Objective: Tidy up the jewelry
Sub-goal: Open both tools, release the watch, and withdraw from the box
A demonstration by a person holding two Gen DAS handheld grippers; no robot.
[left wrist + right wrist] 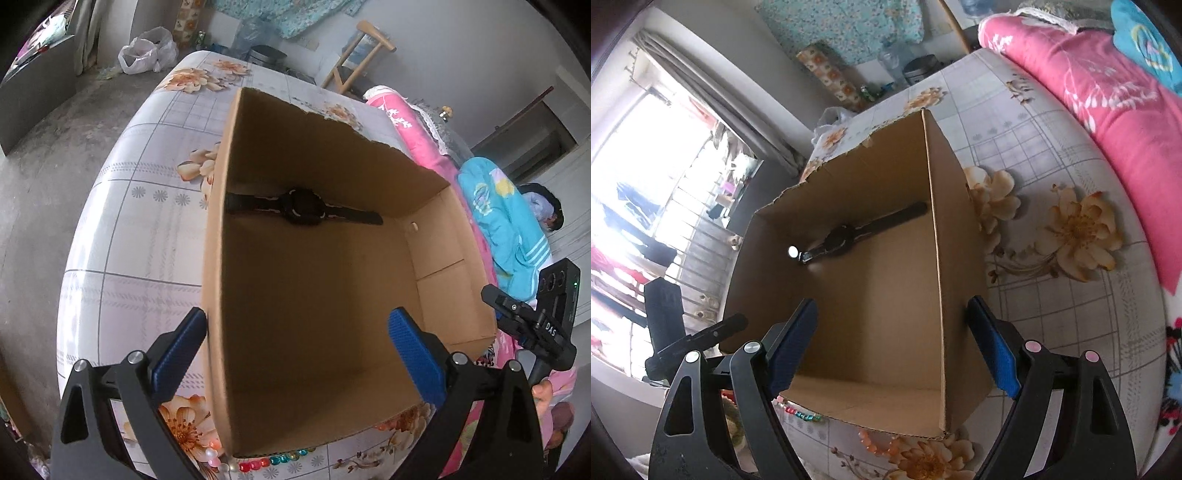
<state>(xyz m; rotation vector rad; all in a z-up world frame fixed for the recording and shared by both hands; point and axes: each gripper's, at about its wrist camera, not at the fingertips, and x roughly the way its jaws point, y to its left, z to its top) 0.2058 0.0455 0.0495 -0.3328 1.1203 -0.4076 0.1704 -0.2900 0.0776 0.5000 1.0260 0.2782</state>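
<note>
Where the black watch (303, 210) lies flat against the far wall on the floor of the open cardboard box (314, 314), the box stands on the flower-patterned counter (122, 229). Both the left tongs (295, 347) and the right tongs (892, 345) are spread wide with nothing between their blue pads, each straddling a side wall of the box. A string of coloured beads (275, 459) shows only partly at the box's near edge, and pink bedding (1108, 110) borders the counter.
</note>
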